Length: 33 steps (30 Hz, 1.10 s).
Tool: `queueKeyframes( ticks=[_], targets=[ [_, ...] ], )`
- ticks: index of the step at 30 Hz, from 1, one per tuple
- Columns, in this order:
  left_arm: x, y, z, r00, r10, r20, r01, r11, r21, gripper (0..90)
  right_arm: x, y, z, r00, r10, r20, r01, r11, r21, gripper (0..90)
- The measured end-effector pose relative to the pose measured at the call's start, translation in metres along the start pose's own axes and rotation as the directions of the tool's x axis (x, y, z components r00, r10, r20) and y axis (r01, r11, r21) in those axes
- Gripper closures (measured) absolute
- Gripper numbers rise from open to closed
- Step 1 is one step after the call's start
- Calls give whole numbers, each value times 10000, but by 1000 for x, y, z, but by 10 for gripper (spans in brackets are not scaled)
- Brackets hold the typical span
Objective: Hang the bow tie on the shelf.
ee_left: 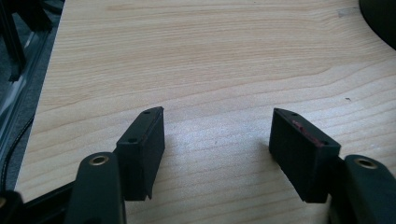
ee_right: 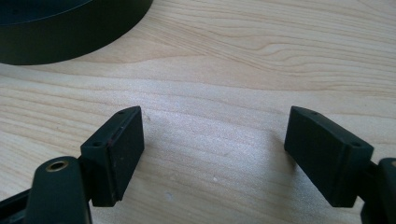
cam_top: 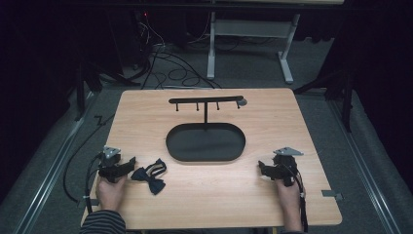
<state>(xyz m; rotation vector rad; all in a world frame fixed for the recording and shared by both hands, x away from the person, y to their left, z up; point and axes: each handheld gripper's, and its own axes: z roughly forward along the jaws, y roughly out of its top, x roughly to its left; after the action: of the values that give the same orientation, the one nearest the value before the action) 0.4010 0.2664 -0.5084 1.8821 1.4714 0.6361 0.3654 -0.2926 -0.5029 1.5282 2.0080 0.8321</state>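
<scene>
**Both claws spread, bow tie waiting by the left one**

Claw on the left stands spread with nothing between its jaws, just beside a dark bow tie lying flat on the worktop. Soft, light cloth, it looks likely to flop and slide; the narrow knot at its middle seems the surest place to pinch. Its long axis runs slantwise, one wing toward the left claw, the other toward the near edge. Beyond it sits a black oval tray with a hook stand rising behind. Well apart, the right claw is also spread and empty.
</scene>
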Motion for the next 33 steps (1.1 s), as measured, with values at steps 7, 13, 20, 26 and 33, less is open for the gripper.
queueKeyframes(
  ticks=[7,13,20,26,33],
  targets=[
    [0,0,0,10000,-6,22,6,10000,-12,361,0,0,0,10000,2,-9,-2,10000,1,211],
    [0,0,0,10000,10,6,-10,10000,-1,358,0,0,0,10000,-3,-14,3,10000,-6,210],
    [1,0,0,10000,37,62,-37,10000,21,361,0,0,0,10000,-5,-12,5,10000,-4,210],
    [4,2,-4,9993,-263,282,262,9997,34,368,0,0,0,10000,-4,-14,4,10000,-4,210],
    [8,6,-12,9983,-368,444,373,9992,-107,379,0,0,0,10000,4,-12,-4,10000,-3,211]
  ],
)
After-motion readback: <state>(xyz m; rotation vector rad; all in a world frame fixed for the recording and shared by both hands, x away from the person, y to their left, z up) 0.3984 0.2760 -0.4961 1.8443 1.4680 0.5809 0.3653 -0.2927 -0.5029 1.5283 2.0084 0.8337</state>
